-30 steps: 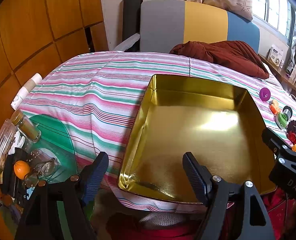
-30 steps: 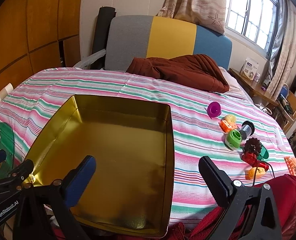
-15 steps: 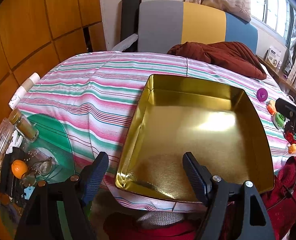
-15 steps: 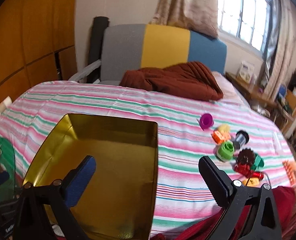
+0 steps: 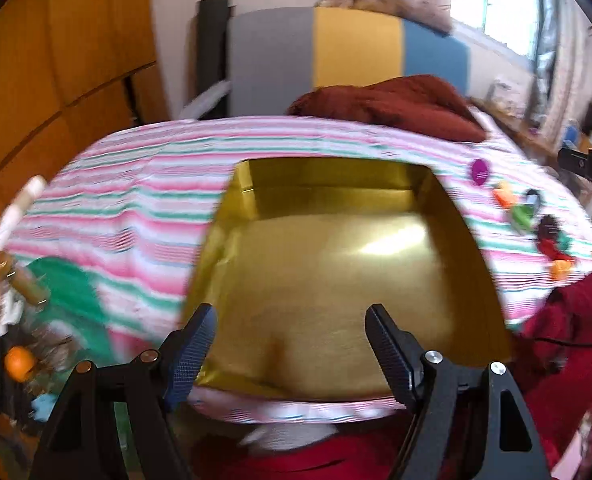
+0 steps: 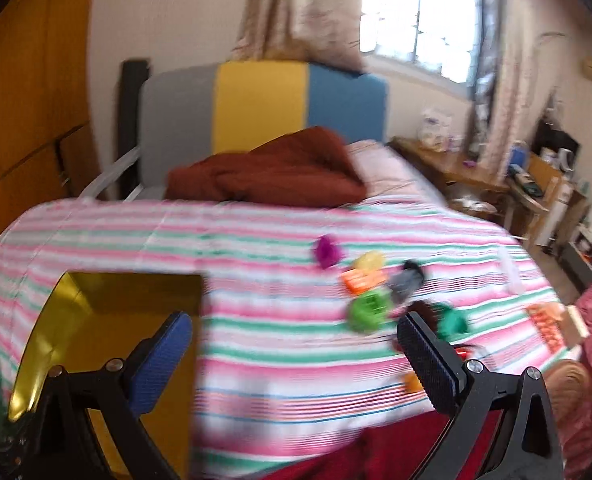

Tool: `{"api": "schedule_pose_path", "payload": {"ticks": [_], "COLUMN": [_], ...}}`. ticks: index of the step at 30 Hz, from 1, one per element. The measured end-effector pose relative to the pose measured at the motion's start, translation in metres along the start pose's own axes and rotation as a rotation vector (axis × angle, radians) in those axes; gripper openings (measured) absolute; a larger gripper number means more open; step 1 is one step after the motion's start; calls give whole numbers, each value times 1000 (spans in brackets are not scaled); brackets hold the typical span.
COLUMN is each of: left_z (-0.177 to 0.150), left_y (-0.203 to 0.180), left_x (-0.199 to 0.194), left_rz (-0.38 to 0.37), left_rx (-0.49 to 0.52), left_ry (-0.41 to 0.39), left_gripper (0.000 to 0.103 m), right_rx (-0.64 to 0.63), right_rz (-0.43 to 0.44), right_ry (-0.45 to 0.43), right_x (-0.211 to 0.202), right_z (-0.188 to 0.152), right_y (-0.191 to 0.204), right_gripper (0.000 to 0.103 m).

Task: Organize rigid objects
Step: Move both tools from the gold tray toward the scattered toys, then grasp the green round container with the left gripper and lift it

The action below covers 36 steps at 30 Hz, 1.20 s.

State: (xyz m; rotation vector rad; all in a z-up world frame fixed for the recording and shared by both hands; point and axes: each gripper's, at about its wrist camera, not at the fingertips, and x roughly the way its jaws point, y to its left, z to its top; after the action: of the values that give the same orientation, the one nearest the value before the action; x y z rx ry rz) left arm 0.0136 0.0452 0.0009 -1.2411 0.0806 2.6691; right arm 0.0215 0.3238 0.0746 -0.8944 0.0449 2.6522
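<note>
Now the right gripper [image 6: 296, 354] has been swung rightward since a second ago, so the small toys [image 6: 370, 312] are seen ahead of its wide-spread jaws and the gold tray [image 6: 71, 304] sits at far left. The left gripper [image 5: 291, 344], likewise held wide and empty, is kept over the tray's near edge on the striped bedspread [image 5: 135, 208]. No legible writing can be made out through the blur.

One gold tray [image 5: 231, 224]; one purple cup [image 6: 326, 252]; one green cup [image 6: 369, 312]; one maroon blanket [image 6: 279, 176]; further small toys too blurred to count.
</note>
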Motion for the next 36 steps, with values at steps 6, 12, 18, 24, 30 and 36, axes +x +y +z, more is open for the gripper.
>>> {"api": "schedule_pose_path", "payload": {"ticks": [6, 12, 18, 24, 30, 36], "left_z": [25, 51, 74, 101, 110, 109], "left_y": [-52, -104, -160, -225, -292, -338], "left_x": [9, 21, 34, 71, 120, 167], "left_rz": [-212, -318, -355, -349, -323, -315], "left_rx": [32, 53, 109, 193, 329, 436], "left_ry": [23, 63, 28, 45, 102, 164], "left_gripper": [78, 78, 78, 78, 78, 69], "right_rx": [120, 195, 159, 261, 338, 352], "right_rz": [26, 96, 42, -24, -39, -22], "right_ry": [-124, -308, -357, -137, -21, 22], "right_x": [-53, -122, -147, -81, -41, -21], "right_z": [11, 19, 15, -10, -36, -50], "right_y": [-68, -122, -145, -168, -188, -200], "right_gripper": [103, 103, 103, 103, 103, 103]}}
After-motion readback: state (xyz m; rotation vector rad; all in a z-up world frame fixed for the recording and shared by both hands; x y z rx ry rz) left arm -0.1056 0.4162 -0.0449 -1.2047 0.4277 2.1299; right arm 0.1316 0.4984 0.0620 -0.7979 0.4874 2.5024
